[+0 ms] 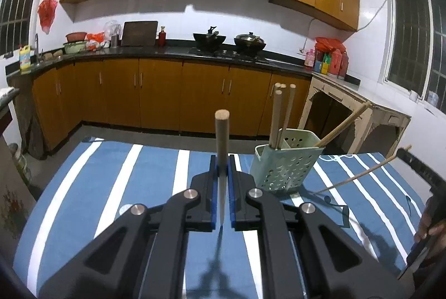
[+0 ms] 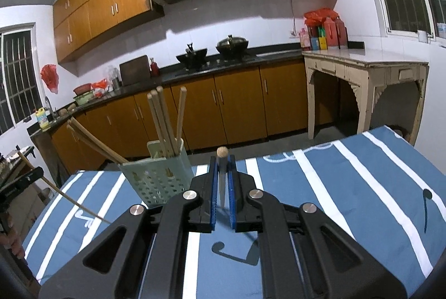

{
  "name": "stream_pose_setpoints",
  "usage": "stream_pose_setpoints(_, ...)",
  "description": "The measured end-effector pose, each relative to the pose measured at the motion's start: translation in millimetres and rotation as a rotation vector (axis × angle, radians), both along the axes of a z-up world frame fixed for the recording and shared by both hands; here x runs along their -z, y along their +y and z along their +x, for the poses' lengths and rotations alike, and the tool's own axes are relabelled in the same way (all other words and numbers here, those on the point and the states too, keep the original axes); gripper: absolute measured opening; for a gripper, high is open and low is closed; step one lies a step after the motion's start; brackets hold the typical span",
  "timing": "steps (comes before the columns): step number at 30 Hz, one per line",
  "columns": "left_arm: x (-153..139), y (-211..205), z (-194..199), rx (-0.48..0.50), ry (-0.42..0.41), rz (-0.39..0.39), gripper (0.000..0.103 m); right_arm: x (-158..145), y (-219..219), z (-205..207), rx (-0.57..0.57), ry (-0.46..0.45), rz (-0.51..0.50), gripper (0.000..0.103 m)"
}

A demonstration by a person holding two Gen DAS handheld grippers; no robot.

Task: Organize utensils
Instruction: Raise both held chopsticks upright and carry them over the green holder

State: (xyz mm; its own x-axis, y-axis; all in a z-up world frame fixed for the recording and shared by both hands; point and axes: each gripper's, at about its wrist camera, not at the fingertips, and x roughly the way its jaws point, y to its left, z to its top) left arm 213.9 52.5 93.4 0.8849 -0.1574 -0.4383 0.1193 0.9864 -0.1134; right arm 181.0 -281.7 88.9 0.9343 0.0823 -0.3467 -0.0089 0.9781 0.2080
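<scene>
My left gripper [image 1: 222, 159] is shut on a wooden chopstick [image 1: 222, 137] that points up and forward, above the striped table. A pale green perforated utensil holder [image 1: 284, 165] stands just right of it, with several chopsticks [image 1: 281, 115] inside. My right gripper [image 2: 222, 159] is shut on another wooden chopstick [image 2: 222, 157]. In the right wrist view the holder [image 2: 156, 176] stands to the left of the gripper, with several chopsticks [image 2: 164, 118] upright and leaning in it. The right gripper with its chopstick shows at the right edge of the left wrist view [image 1: 395, 157].
The table has a blue cloth with white stripes [image 1: 139, 187]. Behind it are a kitchen counter with orange cabinets [image 1: 167, 92], two woks on the stove [image 1: 228, 41] and a worn cream side table [image 2: 362, 76].
</scene>
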Motion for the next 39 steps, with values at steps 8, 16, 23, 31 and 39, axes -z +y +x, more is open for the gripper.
stream_pose_setpoints(8,-8.0,-11.7,-0.9,0.002,-0.027,0.057,0.008,-20.7,8.2,2.1,-0.029,-0.046,-0.019,0.008)
stream_pose_setpoints(16,-18.8,-25.3,-4.9,-0.006,-0.064,0.110,0.008,-38.2,21.1,-2.6,-0.066,-0.100,-0.036,0.008)
stream_pose_setpoints(23,-41.2,-35.2,-9.2,0.017,-0.105,0.079,0.008,-67.7,32.7,-4.0,-0.112,-0.190,-0.020,0.008)
stream_pose_setpoints(31,-73.8,-53.8,-9.0,0.060,-0.167,0.022,0.008,-98.3,49.3,1.2,-0.155,-0.307,-0.019,0.008)
stream_pose_setpoints(39,-105.6,-81.8,1.9,0.087,-0.255,-0.015,0.008,-110.0,50.7,10.9,-0.125,-0.376,-0.006,0.008)
